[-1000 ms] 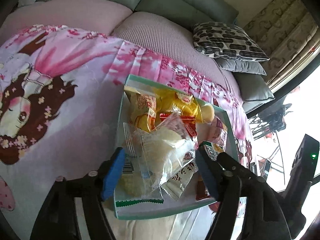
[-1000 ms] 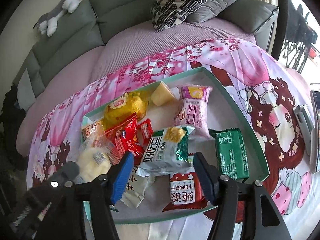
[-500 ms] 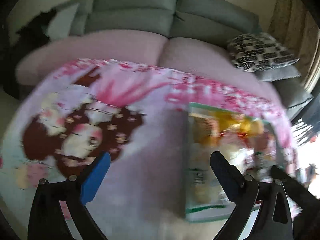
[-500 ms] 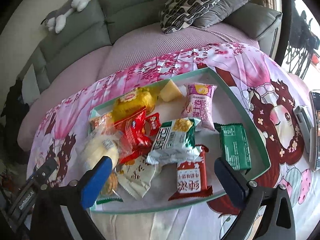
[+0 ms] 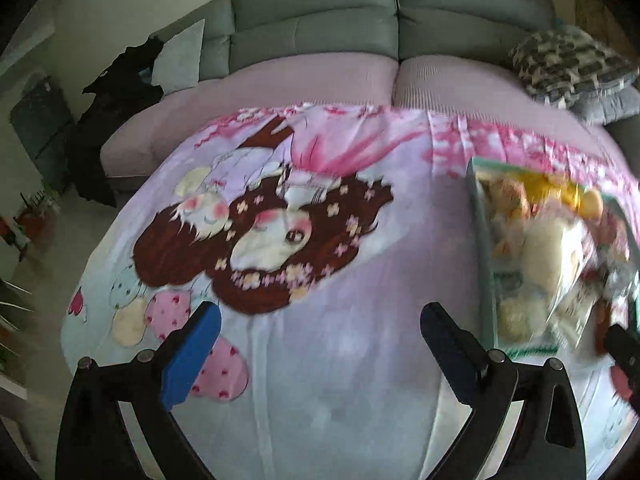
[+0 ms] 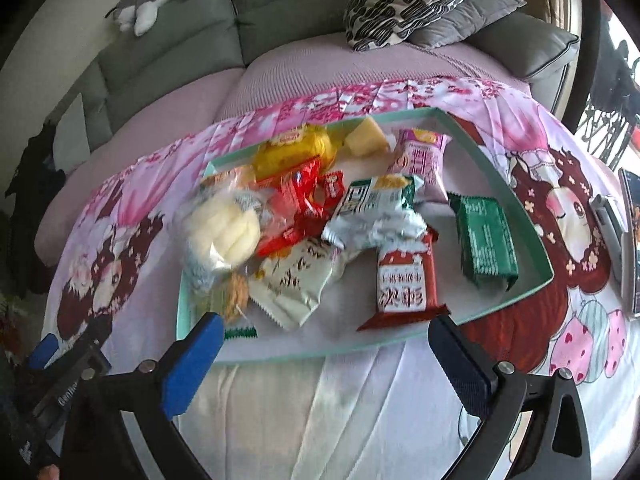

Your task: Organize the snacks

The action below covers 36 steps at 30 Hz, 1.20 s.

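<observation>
- The snacks (image 6: 360, 216) are lying heaped inside the green tray (image 6: 532, 240) on the cartoon blanket (image 5: 320, 264) — gathered there, likely for sorting.
- The left gripper (image 5: 320, 336) is hanging spread and empty beside the tray's edge.
- The right gripper (image 6: 324, 340) is gaping at the tray's near edge — holding nothing.

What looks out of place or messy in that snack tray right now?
The snacks sit heaped at the left end of the tray, overlapping. The clear bread bag lies across the tray's left rim, partly hanging out. Only the green packet lies flat by itself.
</observation>
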Tool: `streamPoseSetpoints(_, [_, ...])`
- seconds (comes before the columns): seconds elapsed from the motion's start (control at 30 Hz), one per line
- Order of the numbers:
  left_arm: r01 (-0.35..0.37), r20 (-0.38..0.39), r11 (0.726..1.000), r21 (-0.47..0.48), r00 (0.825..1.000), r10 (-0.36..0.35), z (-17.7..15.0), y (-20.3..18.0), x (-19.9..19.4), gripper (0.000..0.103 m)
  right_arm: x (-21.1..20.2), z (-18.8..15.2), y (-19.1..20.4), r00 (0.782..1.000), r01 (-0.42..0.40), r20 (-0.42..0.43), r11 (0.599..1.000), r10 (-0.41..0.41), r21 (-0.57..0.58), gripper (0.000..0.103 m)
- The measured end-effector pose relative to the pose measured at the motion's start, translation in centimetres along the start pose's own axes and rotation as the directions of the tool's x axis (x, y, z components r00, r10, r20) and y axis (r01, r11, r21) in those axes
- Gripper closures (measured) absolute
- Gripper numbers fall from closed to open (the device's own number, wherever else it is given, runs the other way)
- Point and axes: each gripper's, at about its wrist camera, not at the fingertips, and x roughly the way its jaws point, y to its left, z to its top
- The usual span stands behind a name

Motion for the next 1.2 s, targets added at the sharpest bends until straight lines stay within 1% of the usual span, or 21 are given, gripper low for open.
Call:
streamPoseSetpoints(0.13, [-0.004, -0.031, 1.0, 0.014, 1.0, 0.004, -0.8, 0.0, 0.6, 0.003, 0.0, -0.1, 0.0, 1.0, 0.002, -0.003, 1.0, -0.002, -0.001, 0.0])
streamPoseSetpoints(0.3, [-0.004, -0.026, 1.0, 0.011, 1.0, 0.004, -0.6, 0.1, 0.9, 0.003, 0.0, 0.0, -0.2, 1.0, 0.011, -0.002, 1.0, -0.011, 0.004, 0.0])
streamPoseSetpoints(0.5, [0.002, -0.035, 1.0, 0.007, 0.999, -0.002, -0.5, 0.0, 1.8, 0.003, 0.5, 0.0, -0.2, 0.999, 0.02, -0.026, 1.0, -0.02, -0.008, 0.0])
streamPoseSetpoints(0.7, [0.021, -0.041, 1.0, 0.011, 0.999, -0.021, -0.6, -0.3, 2.4, 0.003, 0.9, -0.1, 0.1, 0.999, 0.028, -0.03, 0.999, -0.029, -0.023, 0.0])
streamPoseSetpoints(1.03, [0.045, -0.06, 0.999, -0.009, 0.997, -0.046, -0.8, 0.1, 3.6, 0.003, 1.0, -0.2, 0.5, 0.999, 0.038, -0.027, 0.999, -0.039, -0.034, 0.0])
streamPoseSetpoints(1.2, [0.05, -0.087, 0.999, -0.017, 0.995, -0.051, -0.8, 0.2, 4.5, 0.003, 1.4, -0.1, 0.4, 0.998, 0.05, -0.032, 0.998, -0.051, -0.032, 0.0])
